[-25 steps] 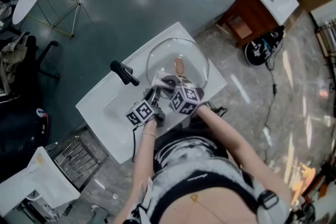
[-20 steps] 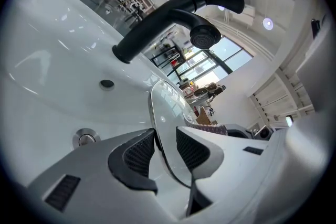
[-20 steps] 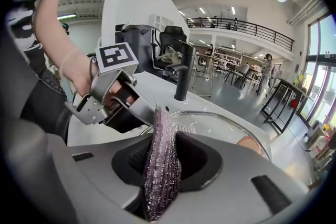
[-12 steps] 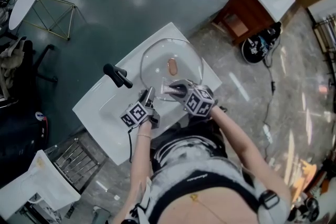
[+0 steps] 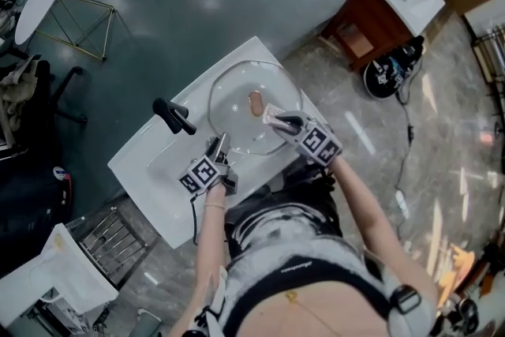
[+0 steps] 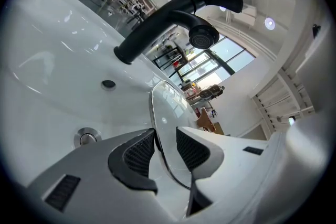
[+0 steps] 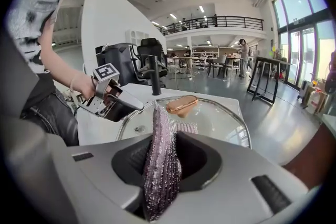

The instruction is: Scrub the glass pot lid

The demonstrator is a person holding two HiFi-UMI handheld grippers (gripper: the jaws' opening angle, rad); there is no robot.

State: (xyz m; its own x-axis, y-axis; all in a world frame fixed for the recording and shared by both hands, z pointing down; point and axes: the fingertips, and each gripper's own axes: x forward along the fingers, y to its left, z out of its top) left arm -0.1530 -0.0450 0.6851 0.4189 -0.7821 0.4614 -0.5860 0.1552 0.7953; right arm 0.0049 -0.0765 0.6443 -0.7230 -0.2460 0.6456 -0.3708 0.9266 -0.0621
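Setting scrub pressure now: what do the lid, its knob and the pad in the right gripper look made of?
Lid: clear glossy glass, the sink shows through it; thin rim looks like metal.
Knob: shiny copper-toned, metal or coated plastic, can't tell.
Pad: silvery-purple ribbed mesh that glitters, probably metallic-thread scouring cloth.

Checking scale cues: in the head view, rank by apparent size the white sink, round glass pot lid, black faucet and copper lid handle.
Largest first:
white sink
round glass pot lid
black faucet
copper lid handle
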